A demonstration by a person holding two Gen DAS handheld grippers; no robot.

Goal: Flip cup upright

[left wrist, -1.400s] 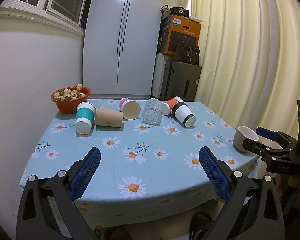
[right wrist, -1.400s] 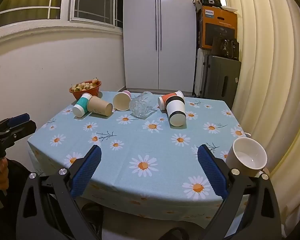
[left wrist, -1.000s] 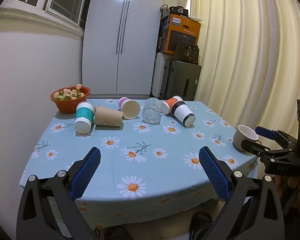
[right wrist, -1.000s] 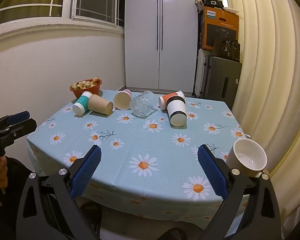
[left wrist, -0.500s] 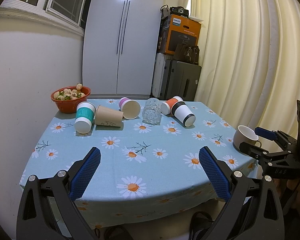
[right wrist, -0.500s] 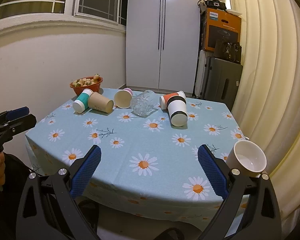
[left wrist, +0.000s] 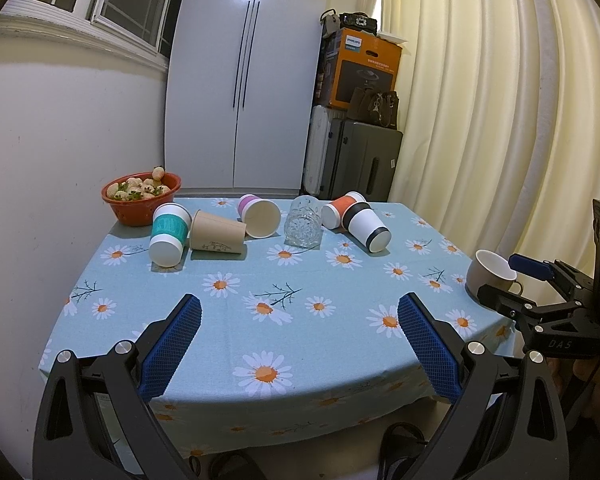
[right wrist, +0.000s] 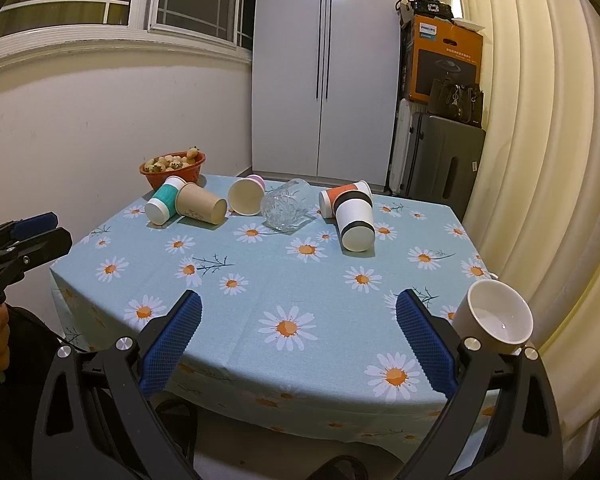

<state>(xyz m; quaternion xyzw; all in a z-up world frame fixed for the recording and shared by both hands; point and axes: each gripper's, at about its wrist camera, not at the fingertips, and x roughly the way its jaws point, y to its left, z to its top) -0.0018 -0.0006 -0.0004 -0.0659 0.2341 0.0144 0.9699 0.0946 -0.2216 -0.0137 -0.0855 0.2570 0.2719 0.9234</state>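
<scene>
Both hand-held grippers, left point(left wrist: 299, 344) & right point(right wrist: 298, 340), wide open w/ nothing held, near bench point(left wrist: 300, 320) edge; beige ceramic mug point(right wrist: 494, 322) upright at near right corner, paper cups lying far side.

The mug point(right wrist: 496, 320) sits at the desk's point(right wrist: 300, 280) right edge, and the right hand-held gripper's point(right wrist: 298, 328) finger point(right wrist: 428, 344) covers its lower left side; from the left view its handle hides behind that same gripper point(left wrist: 540, 280). The orange cup point(left wrist: 340, 210) lies half behind the black-banded cup point(left wrist: 366, 226). The red bowl point(left wrist: 140, 200) is partly blocked by the teal cup point(left wrist: 168, 234). Small print on the brown cup point(left wrist: 216, 234) is too tiny to read. Both grippers' handles run off the bottom edge.
</scene>
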